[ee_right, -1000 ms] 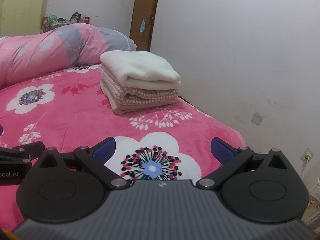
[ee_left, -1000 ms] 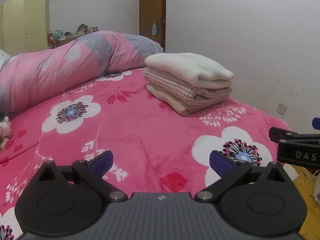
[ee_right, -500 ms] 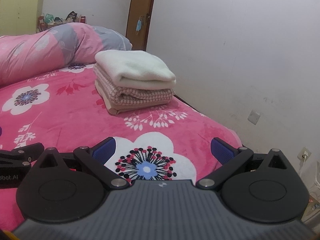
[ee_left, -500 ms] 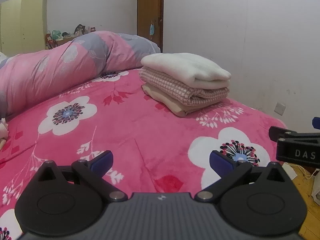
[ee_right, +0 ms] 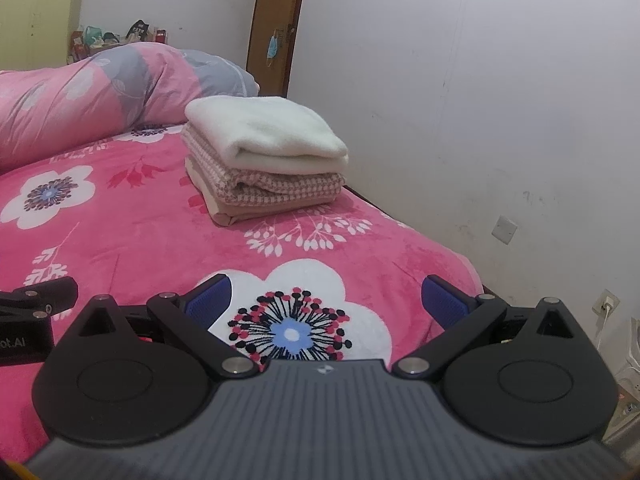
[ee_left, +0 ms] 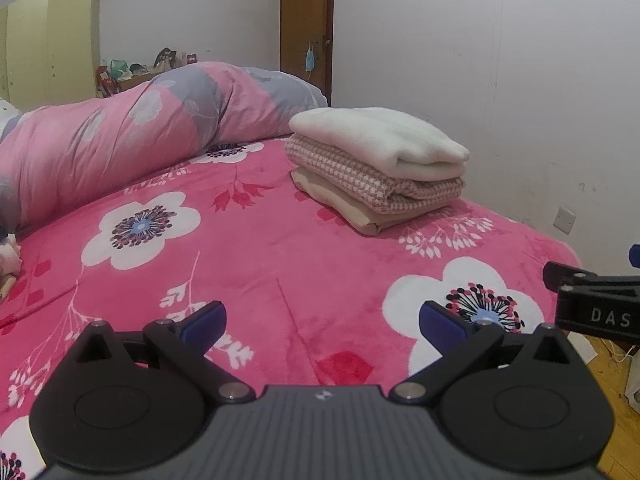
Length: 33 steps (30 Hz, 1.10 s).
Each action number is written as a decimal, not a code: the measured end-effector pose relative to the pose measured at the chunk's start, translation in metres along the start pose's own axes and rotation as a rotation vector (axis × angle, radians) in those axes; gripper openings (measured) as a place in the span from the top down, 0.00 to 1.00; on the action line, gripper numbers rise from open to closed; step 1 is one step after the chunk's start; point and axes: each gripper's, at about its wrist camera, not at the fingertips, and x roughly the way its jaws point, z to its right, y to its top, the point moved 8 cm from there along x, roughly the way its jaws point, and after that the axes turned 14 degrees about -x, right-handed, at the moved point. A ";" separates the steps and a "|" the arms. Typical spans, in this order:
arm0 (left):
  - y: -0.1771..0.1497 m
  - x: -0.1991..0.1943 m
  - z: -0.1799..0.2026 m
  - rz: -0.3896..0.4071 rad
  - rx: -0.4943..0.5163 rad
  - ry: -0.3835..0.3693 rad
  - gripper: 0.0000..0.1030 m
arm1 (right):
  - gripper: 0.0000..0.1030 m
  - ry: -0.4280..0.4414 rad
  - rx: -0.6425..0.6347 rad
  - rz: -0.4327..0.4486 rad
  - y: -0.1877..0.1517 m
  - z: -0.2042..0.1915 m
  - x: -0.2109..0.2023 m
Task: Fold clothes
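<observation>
A stack of three folded clothes (ee_left: 378, 164) (ee_right: 266, 156) rests on the pink flowered bed near the wall: a cream one on top, a pink checked one in the middle, a beige one at the bottom. My left gripper (ee_left: 322, 322) hovers open over the blanket, well short of the stack, nothing between its blue pads. My right gripper (ee_right: 326, 300) is also open and empty, above a big white flower print. In the left wrist view the right gripper's side (ee_left: 596, 304) shows at the right edge.
The pink floral blanket (ee_left: 240, 248) covers the bed. A rolled pink and grey duvet (ee_left: 132, 136) lies along the far side. A white wall (ee_right: 480, 100) borders the bed on the right, with a wooden door (ee_left: 306, 24) behind. Wooden floor (ee_left: 616, 364) lies past the bed's corner.
Both views have drifted slightly, so the stack sits a little further left in each frame. Both grippers stay open and empty.
</observation>
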 end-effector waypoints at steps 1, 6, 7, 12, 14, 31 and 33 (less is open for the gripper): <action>0.000 0.000 0.000 0.000 0.000 0.001 0.00 | 0.01 0.000 0.001 0.000 0.000 0.000 0.000; 0.000 0.001 -0.002 0.000 0.000 0.004 0.00 | 0.01 -0.002 0.010 -0.004 -0.001 0.001 0.000; 0.000 0.001 -0.002 0.000 0.000 0.005 0.00 | 0.01 -0.002 0.011 -0.005 -0.001 0.001 0.001; 0.000 0.000 -0.003 0.001 0.002 0.005 0.00 | 0.01 0.000 0.011 -0.006 -0.002 0.002 0.002; -0.001 0.000 -0.003 0.001 0.003 0.004 0.00 | 0.01 0.001 0.010 -0.006 -0.001 0.002 0.002; 0.000 0.002 -0.006 0.002 0.001 0.004 0.00 | 0.01 0.000 0.008 -0.010 -0.002 -0.002 0.001; 0.000 0.002 -0.006 0.002 0.000 0.003 0.00 | 0.01 0.000 0.009 -0.011 -0.002 -0.002 0.001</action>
